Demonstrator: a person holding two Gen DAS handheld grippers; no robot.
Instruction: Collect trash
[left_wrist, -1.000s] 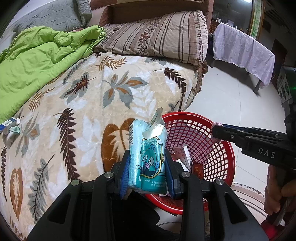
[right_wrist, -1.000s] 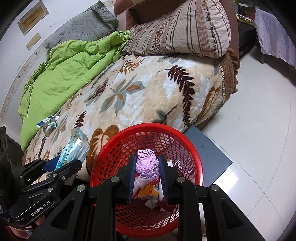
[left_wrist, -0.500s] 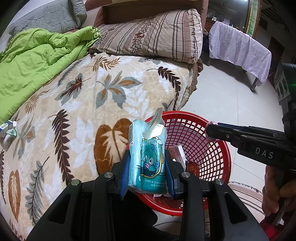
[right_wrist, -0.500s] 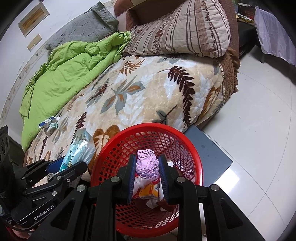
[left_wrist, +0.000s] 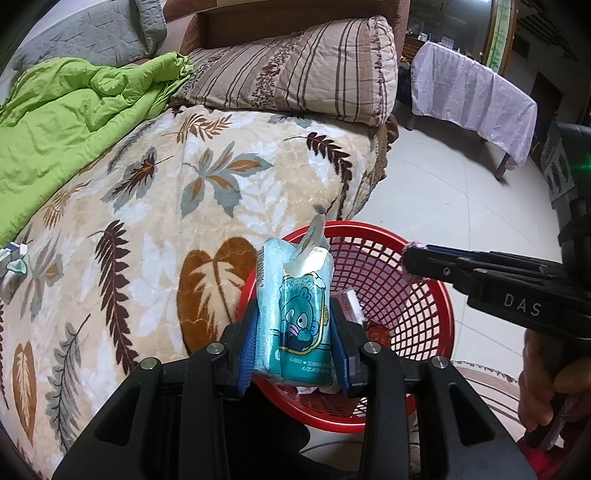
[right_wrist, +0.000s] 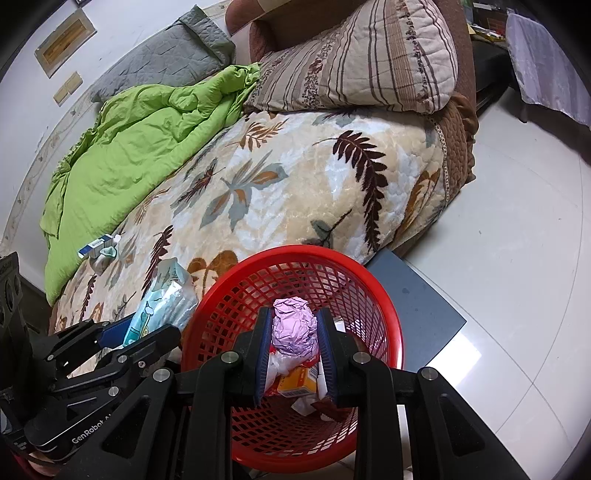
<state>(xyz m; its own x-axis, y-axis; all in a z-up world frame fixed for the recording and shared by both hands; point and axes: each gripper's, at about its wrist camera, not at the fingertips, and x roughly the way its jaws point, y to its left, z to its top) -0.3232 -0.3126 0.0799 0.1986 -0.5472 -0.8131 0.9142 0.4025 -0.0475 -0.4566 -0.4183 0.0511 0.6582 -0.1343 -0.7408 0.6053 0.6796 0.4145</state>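
A teal tissue pack (left_wrist: 295, 288) with a cartoon print and a torn top stands between the blue pads of my left gripper (left_wrist: 295, 317). Those jaws are opening, but the pads still touch the pack. It hangs over the near rim of the red mesh basket (left_wrist: 439, 295). My right gripper (right_wrist: 294, 334) is shut on a crumpled pink foil ball (right_wrist: 293, 321) above the middle of the basket (right_wrist: 388, 306), which holds an orange box (right_wrist: 297, 382) and paper scraps. In the left wrist view the right gripper (left_wrist: 410, 258) reaches in from the right.
The basket stands on the tiled floor against a bed with a leaf-print blanket (left_wrist: 155, 236), a green quilt (right_wrist: 140, 147) and a striped pillow (right_wrist: 369, 62). A small blue-white box (right_wrist: 94, 247) lies on the bed. A grey mat (right_wrist: 413, 310) lies beside the basket.
My left gripper has shifted with the tissue pack from beside the basket to over its near rim. The right gripper and the foil ball have stayed put.
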